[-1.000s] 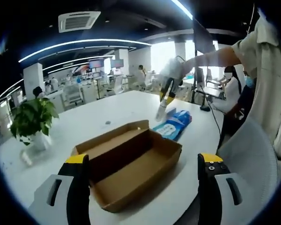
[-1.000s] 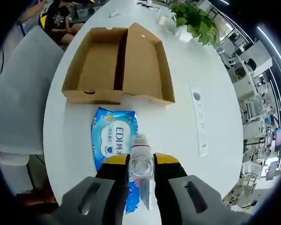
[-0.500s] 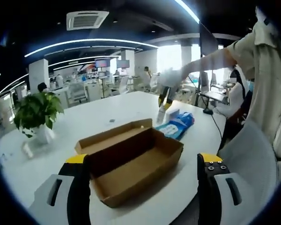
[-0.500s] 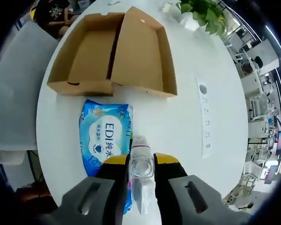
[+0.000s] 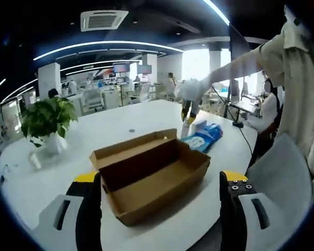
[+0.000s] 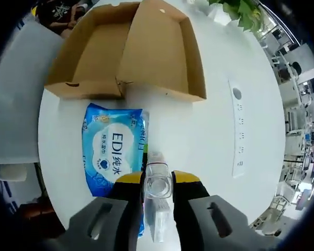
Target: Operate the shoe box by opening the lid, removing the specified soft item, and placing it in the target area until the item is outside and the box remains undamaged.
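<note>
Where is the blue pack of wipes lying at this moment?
In the right gripper view the blue pack of wipes lies flat on the white table, just in front of the open cardboard box and beside the right gripper.

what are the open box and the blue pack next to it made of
The box looks like plain brown cardboard, matte, with folded flaps. The blue pack seems to be soft glossy plastic film, printed, with crinkled sealed edges, probably wet wipes.

In the right gripper view, the open brown cardboard shoe box [image 6: 131, 49] lies on the white round counter [image 6: 220, 136] at 12 o'clock, the blue wet-wipes pack [image 6: 112, 149] just beside it at 6 o'clock, the clear plastic bottle [image 6: 157, 198] beside the pack.
</note>
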Motion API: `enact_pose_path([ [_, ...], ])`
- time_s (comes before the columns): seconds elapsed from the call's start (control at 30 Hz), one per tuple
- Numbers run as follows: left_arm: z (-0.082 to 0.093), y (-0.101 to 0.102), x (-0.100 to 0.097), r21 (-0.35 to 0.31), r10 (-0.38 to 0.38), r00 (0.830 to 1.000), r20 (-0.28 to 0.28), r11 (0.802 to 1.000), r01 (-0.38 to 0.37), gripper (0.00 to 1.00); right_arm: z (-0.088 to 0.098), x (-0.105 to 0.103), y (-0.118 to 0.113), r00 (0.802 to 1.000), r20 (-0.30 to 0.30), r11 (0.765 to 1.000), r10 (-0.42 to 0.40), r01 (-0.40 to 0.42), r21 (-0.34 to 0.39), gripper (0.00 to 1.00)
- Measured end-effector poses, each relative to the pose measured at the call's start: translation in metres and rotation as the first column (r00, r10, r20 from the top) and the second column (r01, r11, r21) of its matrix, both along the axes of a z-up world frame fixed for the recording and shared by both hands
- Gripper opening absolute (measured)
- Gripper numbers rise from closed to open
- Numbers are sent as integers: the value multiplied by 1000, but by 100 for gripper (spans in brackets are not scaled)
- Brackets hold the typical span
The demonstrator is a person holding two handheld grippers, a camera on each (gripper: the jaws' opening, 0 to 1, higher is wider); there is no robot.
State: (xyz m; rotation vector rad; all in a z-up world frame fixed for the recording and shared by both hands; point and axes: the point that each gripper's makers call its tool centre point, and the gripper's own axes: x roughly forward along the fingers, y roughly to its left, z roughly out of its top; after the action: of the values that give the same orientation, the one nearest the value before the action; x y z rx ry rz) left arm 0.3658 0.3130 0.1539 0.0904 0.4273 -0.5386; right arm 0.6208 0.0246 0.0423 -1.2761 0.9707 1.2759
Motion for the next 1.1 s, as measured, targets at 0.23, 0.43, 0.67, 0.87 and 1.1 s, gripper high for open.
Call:
enact_pose_path([
  [0.23,-6,0,0,-9,4,1000,-15,1000,-4,96,2,3,2,1000,-22,1000,-15,15,8,18],
  [0.43,-9,0,4,-13,2,1000,-20,1000,-3,96,2,6,5,999,-34,1000,-23,23,9,18],
  [0.67,-13,2,6,-10,12,999,-34,1000,-13,95,3,10,3,999,-26,1000,-22,22,10,18],
  [0.87,-17,8,7,-4,43,998,-47,999,-44,89,7,14,4,999,-11,999,-40,40,29,19],
  [1.1,-23,18,10,4,95,993,-71,995,-95,84,9,15,3,999,0,999,-40,40,34,22],
])
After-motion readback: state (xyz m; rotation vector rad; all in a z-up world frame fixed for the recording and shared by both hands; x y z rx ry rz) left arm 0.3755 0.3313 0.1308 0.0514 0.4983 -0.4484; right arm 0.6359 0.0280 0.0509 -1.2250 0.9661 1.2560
